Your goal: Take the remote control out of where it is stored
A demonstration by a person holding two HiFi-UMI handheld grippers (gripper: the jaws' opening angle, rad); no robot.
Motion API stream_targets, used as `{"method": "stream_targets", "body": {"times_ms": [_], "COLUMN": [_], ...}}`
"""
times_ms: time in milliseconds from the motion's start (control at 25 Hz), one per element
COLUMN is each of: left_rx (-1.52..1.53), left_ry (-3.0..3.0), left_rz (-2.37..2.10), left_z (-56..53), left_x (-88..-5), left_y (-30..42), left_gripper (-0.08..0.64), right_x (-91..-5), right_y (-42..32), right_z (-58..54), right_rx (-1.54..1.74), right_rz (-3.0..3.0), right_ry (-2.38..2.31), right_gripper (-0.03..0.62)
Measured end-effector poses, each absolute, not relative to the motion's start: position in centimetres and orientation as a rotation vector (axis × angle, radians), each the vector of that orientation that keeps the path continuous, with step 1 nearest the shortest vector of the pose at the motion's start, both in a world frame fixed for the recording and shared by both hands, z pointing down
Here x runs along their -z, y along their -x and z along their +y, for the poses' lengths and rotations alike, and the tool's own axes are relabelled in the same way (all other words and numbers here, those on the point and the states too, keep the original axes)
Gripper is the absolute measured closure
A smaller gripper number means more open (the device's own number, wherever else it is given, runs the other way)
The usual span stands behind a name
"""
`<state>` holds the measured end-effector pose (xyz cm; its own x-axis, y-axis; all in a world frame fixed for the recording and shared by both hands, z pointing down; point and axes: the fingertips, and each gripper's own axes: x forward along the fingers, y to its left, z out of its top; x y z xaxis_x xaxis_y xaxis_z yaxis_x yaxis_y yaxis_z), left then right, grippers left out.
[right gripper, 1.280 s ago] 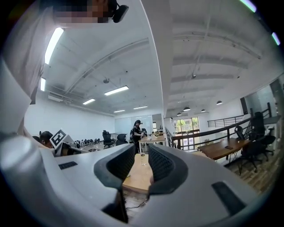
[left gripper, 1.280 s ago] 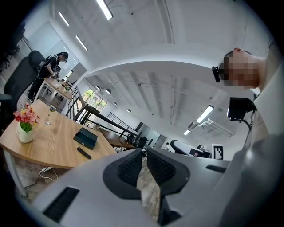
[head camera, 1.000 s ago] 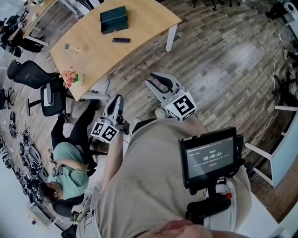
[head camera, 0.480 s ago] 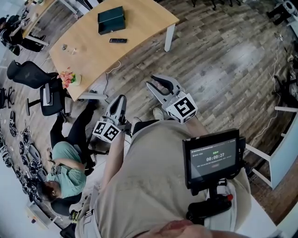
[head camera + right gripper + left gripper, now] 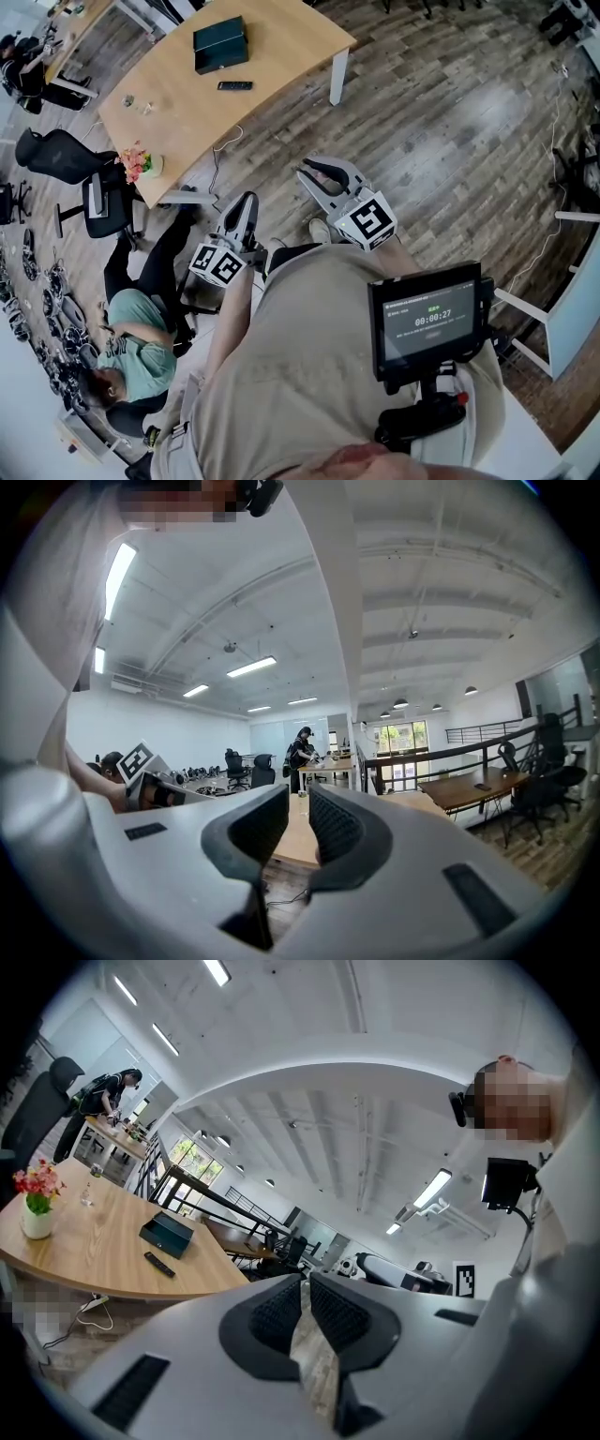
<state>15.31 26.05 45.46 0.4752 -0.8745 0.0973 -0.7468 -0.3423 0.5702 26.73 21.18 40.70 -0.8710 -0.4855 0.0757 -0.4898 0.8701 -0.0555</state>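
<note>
A black remote control (image 5: 234, 85) lies on the wooden table (image 5: 281, 42) beside a dark green box (image 5: 217, 44), far ahead of both grippers. The left gripper view shows the same remote control (image 5: 158, 1264) and box (image 5: 166, 1233). My left gripper (image 5: 242, 217) is held at waist height over the floor, its pads together and empty (image 5: 304, 1283). My right gripper (image 5: 323, 174) is level beside it; its jaws have just been closing, a narrow gap stays between the pads, and nothing is in it (image 5: 298, 799).
A flower vase (image 5: 139, 161) stands at the table's near corner. Two office chairs (image 5: 58, 153) are at the left, and a person (image 5: 141, 330) sits on the floor there. A screen (image 5: 427, 319) hangs at the wearer's chest. Wood floor stretches to the right.
The table with the box and remote has drifted slightly up and left in the head view. Both grippers have shifted a little. The right jaws look narrower.
</note>
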Motion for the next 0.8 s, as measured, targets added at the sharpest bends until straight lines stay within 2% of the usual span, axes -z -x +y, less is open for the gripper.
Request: {"method": "stream_targets", "body": {"times_ms": [800], "left_rx": [0.336], "left_ry": [-2.175], "left_rz": [-1.332], "left_z": [26.1], "left_x": [-44.9], "left_y": [-15.2], "left_gripper": [0.528], "right_x": [-40.6], "right_y": [-25.5], "right_z": [21.0], "right_rx": [-0.126], "right_rz": [-3.011], "right_ry": [-0.723], "right_gripper": [0.515]}}
